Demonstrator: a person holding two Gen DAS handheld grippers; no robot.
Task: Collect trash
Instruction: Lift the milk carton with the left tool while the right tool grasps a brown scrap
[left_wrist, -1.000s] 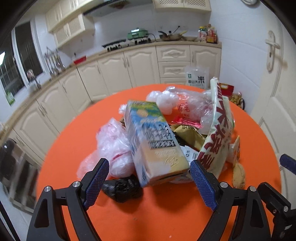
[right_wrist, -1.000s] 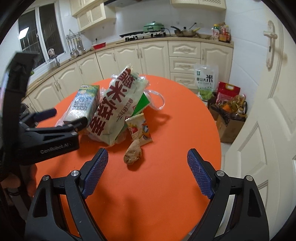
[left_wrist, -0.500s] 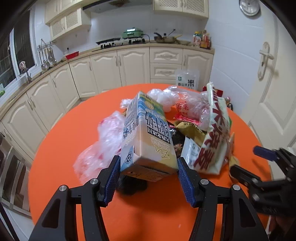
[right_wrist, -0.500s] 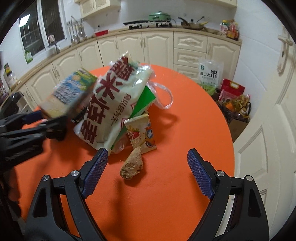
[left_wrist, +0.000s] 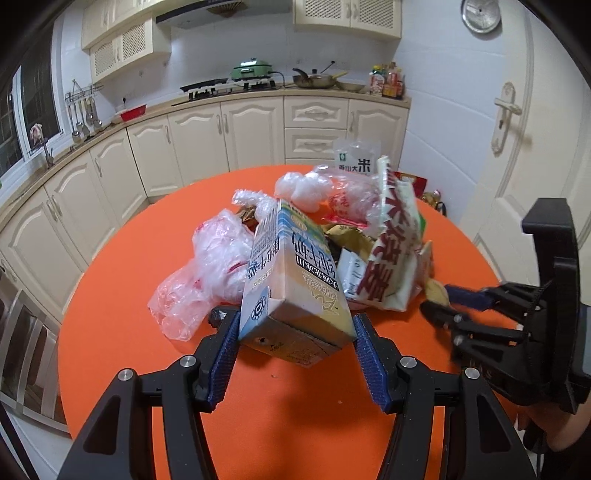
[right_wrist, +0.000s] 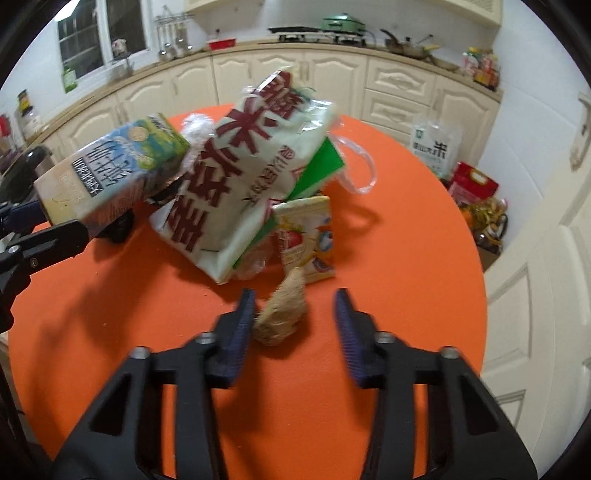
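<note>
A pile of trash lies on the round orange table (left_wrist: 122, 332). My left gripper (left_wrist: 295, 349) is shut on a milk carton (left_wrist: 295, 295), which it holds tilted just above the table; the carton also shows in the right wrist view (right_wrist: 107, 170). My right gripper (right_wrist: 293, 328) is open around a brown lump of food scrap (right_wrist: 282, 314) on the table; the left finger nearly touches it, the right finger is apart. A large white bag with red characters (right_wrist: 251, 166) leans in the pile beside a small snack packet (right_wrist: 306, 236). Crumpled clear plastic bags (left_wrist: 218, 258) lie at the left.
The right gripper shows in the left wrist view (left_wrist: 480, 314) at the table's right side. A small black bag (right_wrist: 118, 225) lies under the carton. Cream kitchen cabinets (left_wrist: 236, 136) curve behind the table. A rice bag (right_wrist: 436, 147) and boxes (right_wrist: 472, 184) sit on the floor by a white door (left_wrist: 517, 147).
My left gripper closed on the milk carton and lifted it off the pile. My right gripper moved forward and down to the brown scrap, and its fingers narrowed around it.
</note>
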